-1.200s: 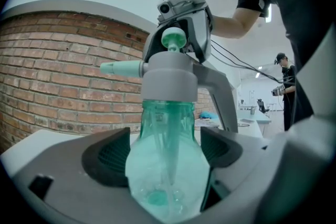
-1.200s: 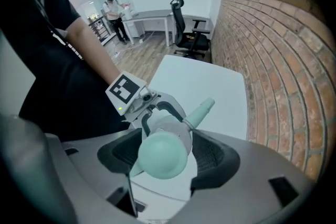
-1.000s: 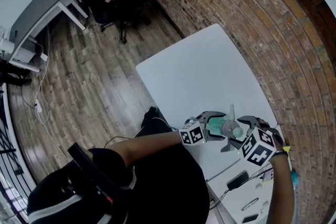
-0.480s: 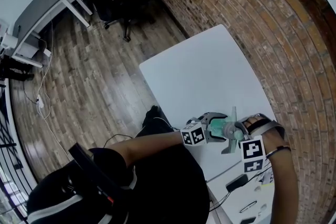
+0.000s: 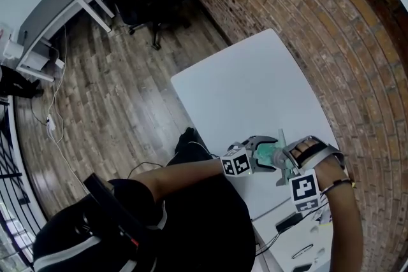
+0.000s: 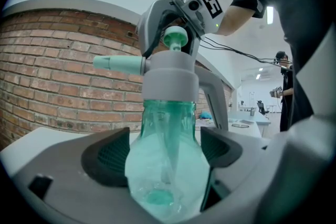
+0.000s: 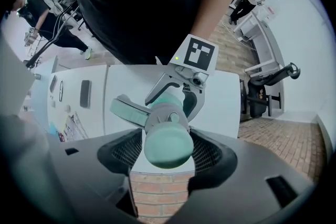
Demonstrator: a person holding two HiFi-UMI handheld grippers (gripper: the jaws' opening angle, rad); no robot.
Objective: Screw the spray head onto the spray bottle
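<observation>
While L gripper (image 5: 263,154) lies level, clamped on green spray bottle (image 6: 167,176) over white table (image 5: 242,86), R gripper (image 5: 291,160) points down, pinching its spray head (image 7: 167,145); only left gripper view shows nozzle (image 6: 116,63) facing brick wall (image 6: 52,73).

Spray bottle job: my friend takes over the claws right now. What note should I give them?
Left claw: shut on the see-through green plastic spray bottle, holding it upright over the white table.
Right claw: reaches down from above, shut on the grey-and-mint plastic spray head.
Done: the head sits on the bottle's neck.
Left to do: twist the head until it is tight, then let go. I cannot tell how tight it is now.
</observation>
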